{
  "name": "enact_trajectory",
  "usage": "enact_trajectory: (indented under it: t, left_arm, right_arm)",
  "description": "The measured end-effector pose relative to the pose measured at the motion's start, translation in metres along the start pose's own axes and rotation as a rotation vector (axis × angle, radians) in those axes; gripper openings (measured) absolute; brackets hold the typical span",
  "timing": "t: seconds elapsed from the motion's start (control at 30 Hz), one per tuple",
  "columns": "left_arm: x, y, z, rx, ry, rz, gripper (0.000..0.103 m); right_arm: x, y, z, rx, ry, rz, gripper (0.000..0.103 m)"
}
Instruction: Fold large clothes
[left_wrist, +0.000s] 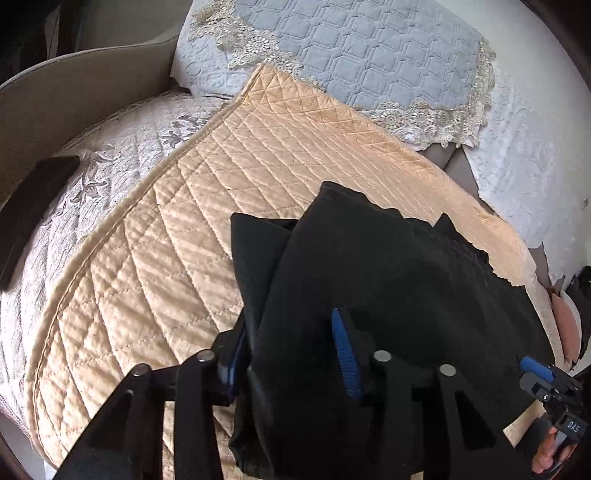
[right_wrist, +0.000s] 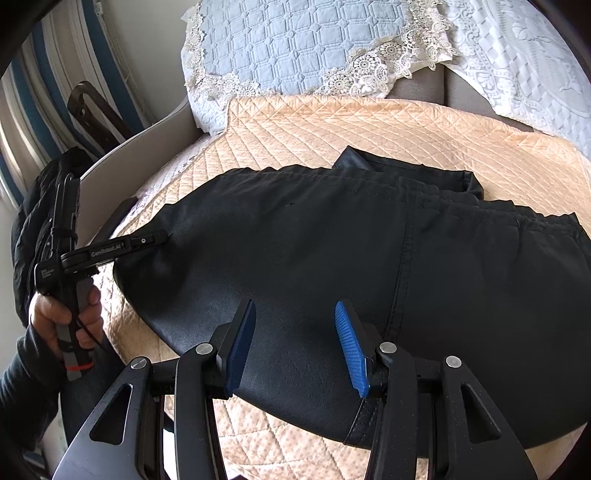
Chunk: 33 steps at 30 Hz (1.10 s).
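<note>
Two grippers work one black garment (right_wrist: 332, 251), which lies spread across a peach quilted cover (right_wrist: 369, 129) on a sofa. Nearest in the right wrist view, the right gripper (right_wrist: 295, 343) hovers just above the garment's near edge with its jaws apart, the blue pads (right_wrist: 351, 347) holding nothing between them. Further left in the same view, the left gripper (right_wrist: 162, 236) (held in a bare hand (right_wrist: 70, 317)) meets the garment's left end, its jaws closed on the fabric there. The left wrist view confirms it: black cloth is bunched between the left gripper's (left_wrist: 291, 350) pads and drapes over them, hiding most of one finger. Across the garment's far edge runs a gathered waistband (right_wrist: 480, 206), with a folded piece of the same black cloth poking out behind it. Beyond the peach cover sit a pale blue quilted cushion with lace trim (right_wrist: 295, 44) and white embossed fabric (right_wrist: 517, 74) over the sofa back.
</note>
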<state>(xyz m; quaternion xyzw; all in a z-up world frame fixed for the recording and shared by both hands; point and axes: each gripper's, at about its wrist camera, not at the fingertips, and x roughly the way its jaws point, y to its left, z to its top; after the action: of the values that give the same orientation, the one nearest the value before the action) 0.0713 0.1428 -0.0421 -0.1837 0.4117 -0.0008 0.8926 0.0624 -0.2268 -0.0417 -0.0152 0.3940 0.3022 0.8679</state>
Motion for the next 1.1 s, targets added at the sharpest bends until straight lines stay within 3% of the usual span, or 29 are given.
enact_trajectory:
  t: [0.13,0.33,0.53,0.7,0.87,1.1]
  left_arm:
    - [-0.004,-0.003,0.004,0.012,-0.005,0.036,0.018]
    - [-0.023,-0.022,0.017,0.062,-0.036,0.048,0.010]
    - [-0.060,-0.052,0.040,0.051,-0.063,-0.121,0.009]
    - [-0.075,-0.108,0.053,0.112,-0.054,-0.266,0.009]
    - [-0.051,-0.160,0.043,0.173,0.022,-0.347,0.009]
    - [0.017,-0.197,-0.004,0.206,0.215,-0.396,0.010]
  right_arm:
    - [-0.004,-0.003,0.001,0.008,-0.012,0.003,0.046]
    - [-0.013,-0.011,-0.002,0.029,-0.031,0.003,0.046]
    - [-0.027,-0.030,-0.009,0.081,-0.058,0.000,0.046]
    - [-0.041,-0.055,-0.018,0.150,-0.085,-0.003,0.046]
    - [-0.054,-0.078,-0.028,0.212,-0.101,-0.020,0.046]
    - [-0.057,-0.101,-0.041,0.317,-0.098,0.010,0.046]
